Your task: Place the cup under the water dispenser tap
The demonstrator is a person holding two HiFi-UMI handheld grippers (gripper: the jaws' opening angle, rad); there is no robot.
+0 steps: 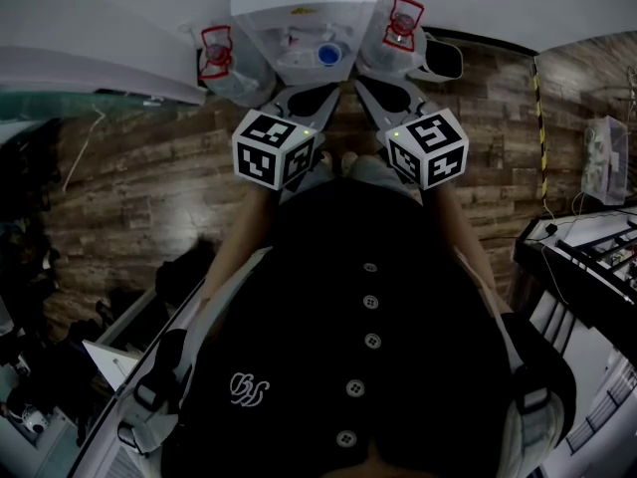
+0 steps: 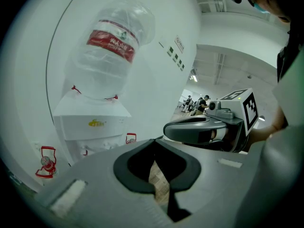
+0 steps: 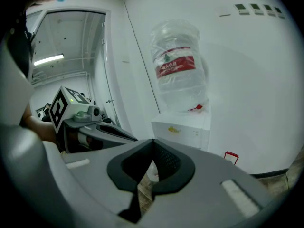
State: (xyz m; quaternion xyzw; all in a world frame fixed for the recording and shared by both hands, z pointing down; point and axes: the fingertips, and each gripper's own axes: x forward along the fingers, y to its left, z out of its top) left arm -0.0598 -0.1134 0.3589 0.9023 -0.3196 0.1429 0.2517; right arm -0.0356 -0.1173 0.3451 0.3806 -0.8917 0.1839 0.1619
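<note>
Cup too small to make out. Dispenser [image 1: 284, 18] stands upright at the head view's 12 o'clock, bottle [image 2: 110, 51] neck-down, long axis vertical. Left gripper [image 2: 153, 144] and right gripper [image 3: 153, 142], both closed and empty, point toward it.

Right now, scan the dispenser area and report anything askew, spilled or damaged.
Nothing stands out. The water dispenser stands upright with its bottle seated on top. Spare bottles flank it, and no spill shows on the floor. Only note: the left gripper and right gripper are both shut and empty, and no cup is clearly in view.
</note>
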